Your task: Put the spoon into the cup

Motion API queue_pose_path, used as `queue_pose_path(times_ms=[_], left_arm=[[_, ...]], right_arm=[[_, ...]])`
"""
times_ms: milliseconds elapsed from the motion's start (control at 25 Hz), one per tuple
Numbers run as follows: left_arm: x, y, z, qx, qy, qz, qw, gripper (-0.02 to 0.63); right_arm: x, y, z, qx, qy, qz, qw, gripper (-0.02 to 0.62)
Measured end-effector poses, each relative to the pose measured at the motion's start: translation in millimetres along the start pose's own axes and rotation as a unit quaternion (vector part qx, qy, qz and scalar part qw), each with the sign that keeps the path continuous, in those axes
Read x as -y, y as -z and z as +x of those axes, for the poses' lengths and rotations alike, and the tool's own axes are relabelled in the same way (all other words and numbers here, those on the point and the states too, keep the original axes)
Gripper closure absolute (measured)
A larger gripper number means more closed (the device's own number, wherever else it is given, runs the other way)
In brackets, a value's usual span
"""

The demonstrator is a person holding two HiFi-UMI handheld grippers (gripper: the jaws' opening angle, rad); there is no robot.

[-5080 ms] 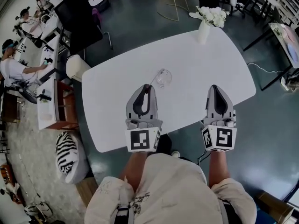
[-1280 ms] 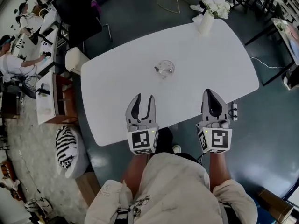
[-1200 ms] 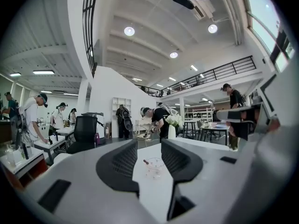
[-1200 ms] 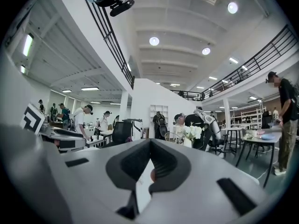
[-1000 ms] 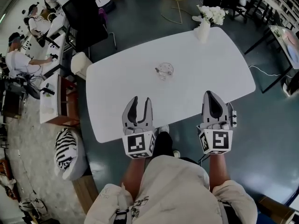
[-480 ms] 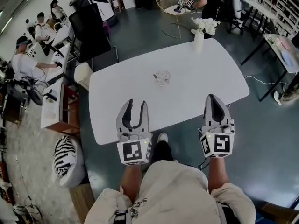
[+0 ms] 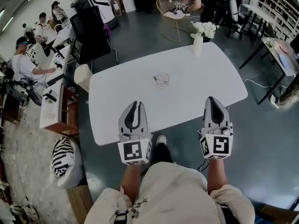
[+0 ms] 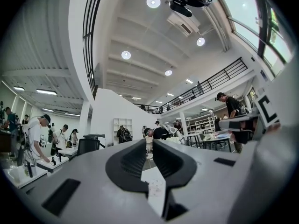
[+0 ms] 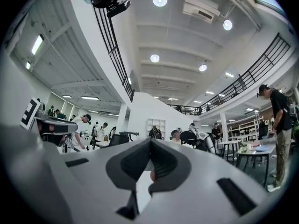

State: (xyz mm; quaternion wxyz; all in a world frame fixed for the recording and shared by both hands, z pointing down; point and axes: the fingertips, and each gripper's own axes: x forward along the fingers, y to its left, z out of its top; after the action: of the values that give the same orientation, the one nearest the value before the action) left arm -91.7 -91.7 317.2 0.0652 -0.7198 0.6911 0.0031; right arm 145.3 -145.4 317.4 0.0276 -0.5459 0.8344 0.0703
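Observation:
A clear glass cup [image 7: 161, 80] stands in the middle of the white table [image 7: 210, 73], with the spoon [image 7: 158, 79] resting inside it, small and hard to make out. Both grippers hover level over the table's near edge, well short of the cup. My left gripper [image 7: 136, 103] [image 8: 149, 141] has just been closing; its jaws are drawn together to a thin slit with nothing between them. To the right, my right gripper [image 7: 211, 99] [image 9: 149, 140] is shut, tips meeting, and empty. Neither gripper view shows the cup.
A white vase of white flowers [image 7: 197, 42] stands at the table's far edge. A black chair [image 7: 91, 29] and a white stool [image 7: 82, 75] sit off the far left corner. A striped bag [image 7: 62, 156] lies on the floor at left. People work at desks at left.
The left jaws went from wide open to nearly together. Both grippers drew back toward the near table edge and rose. The cup with the spoon stayed put.

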Motion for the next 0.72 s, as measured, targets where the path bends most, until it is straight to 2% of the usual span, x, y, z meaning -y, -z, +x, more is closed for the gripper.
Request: queue_pose_path(times_ms=[120,720], left_arm=[[-1,-1,0,0.002,-0.003,-0.001,1.0,0.594],[-7,6,-1,-0.008,-0.005,-0.001,1.0,0.594]], right_arm=[[0,-1,0,0.0,0.0,0.001,1.0,0.607],[-12,7,2,-0.011,-0.01,-0.018,1.0,0.607]])
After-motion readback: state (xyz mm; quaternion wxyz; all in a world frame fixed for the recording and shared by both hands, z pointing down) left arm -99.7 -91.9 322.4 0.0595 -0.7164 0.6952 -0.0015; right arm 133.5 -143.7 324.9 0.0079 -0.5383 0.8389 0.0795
